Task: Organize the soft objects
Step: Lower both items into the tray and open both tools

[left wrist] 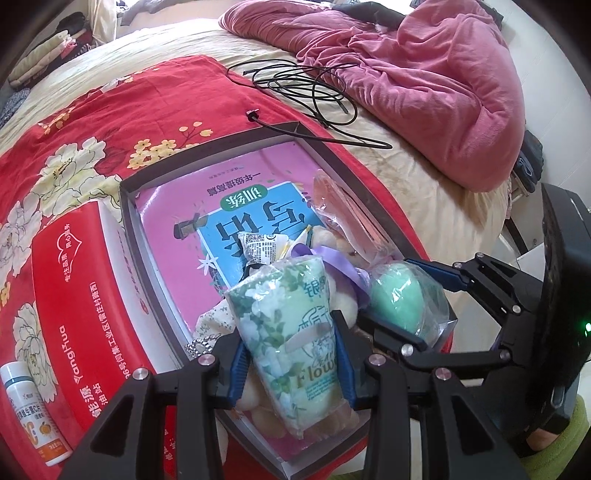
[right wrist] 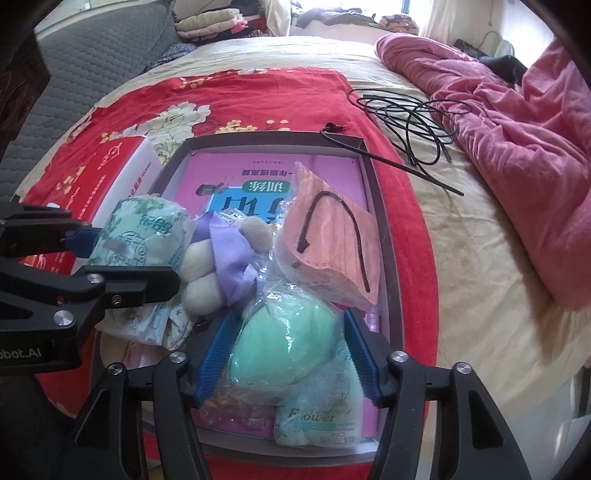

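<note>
The left claw (left wrist: 291, 354) pinches a green floral tissue pack (left wrist: 291, 332), its blue pads pressed on the pack's sides, held just over the near end of the shallow grey tray (right wrist: 384, 236). Just beside it, the right claw (right wrist: 288, 354) stands spread around a mint-green sponge in clear wrap (right wrist: 284, 347); whether its pads touch the wrap cannot be told. The sponge rests in the tray's near end, partly on a second floral pack (right wrist: 321, 417). Also in the tray, a cream plush toy with a purple ribbon (right wrist: 218, 254) lies between the held pack and a wrapped stack of pink face masks (right wrist: 328, 236) that leans toward the tray's right wall. Under them all, a pink and blue book (right wrist: 236, 177) covers the tray floor. The tray sits on a red flowered cloth (right wrist: 258, 96) spread over a bed with a cream sheet (right wrist: 472, 280). Touching the tray's left side is a red and white box (left wrist: 81, 280), and left of that, a white bottle with an orange label (left wrist: 33, 413). Beyond the tray's far right corner lies a tangle of black cable (right wrist: 413, 122), one strand crossing that corner. Farther right a rumpled pink blanket (right wrist: 524, 147) is heaped on the bed. Far behind the tray, folded clothes (right wrist: 210, 22) are stacked by a bright window.
</note>
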Tool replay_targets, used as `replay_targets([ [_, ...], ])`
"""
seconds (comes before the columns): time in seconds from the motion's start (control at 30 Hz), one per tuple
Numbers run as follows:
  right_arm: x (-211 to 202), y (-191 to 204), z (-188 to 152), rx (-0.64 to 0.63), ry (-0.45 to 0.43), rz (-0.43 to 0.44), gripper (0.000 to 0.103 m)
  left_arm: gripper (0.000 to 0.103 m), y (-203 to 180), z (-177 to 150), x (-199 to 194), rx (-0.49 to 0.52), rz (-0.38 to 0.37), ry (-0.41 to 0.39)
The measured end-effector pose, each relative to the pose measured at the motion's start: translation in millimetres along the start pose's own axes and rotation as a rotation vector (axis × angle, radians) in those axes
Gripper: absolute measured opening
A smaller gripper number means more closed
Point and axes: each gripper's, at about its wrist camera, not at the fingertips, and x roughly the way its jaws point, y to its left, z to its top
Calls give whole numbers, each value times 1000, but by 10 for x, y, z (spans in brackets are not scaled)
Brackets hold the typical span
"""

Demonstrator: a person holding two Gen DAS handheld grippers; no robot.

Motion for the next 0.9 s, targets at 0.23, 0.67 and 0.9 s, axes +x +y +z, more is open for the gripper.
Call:
replay_targets([
  [0.23, -83, -21, -37, -7, -22, -17, 75, 42, -39, 22, 10, 15, -2, 2],
  [0.67, -250, -98, -139, 1, -40, -63, 75, 49, -114, 34, -15, 51, -8, -6],
  [0.9, -404, -82, -189, 14, -60, -81, 76, 51, -96, 26, -74, 47, -12, -21],
])
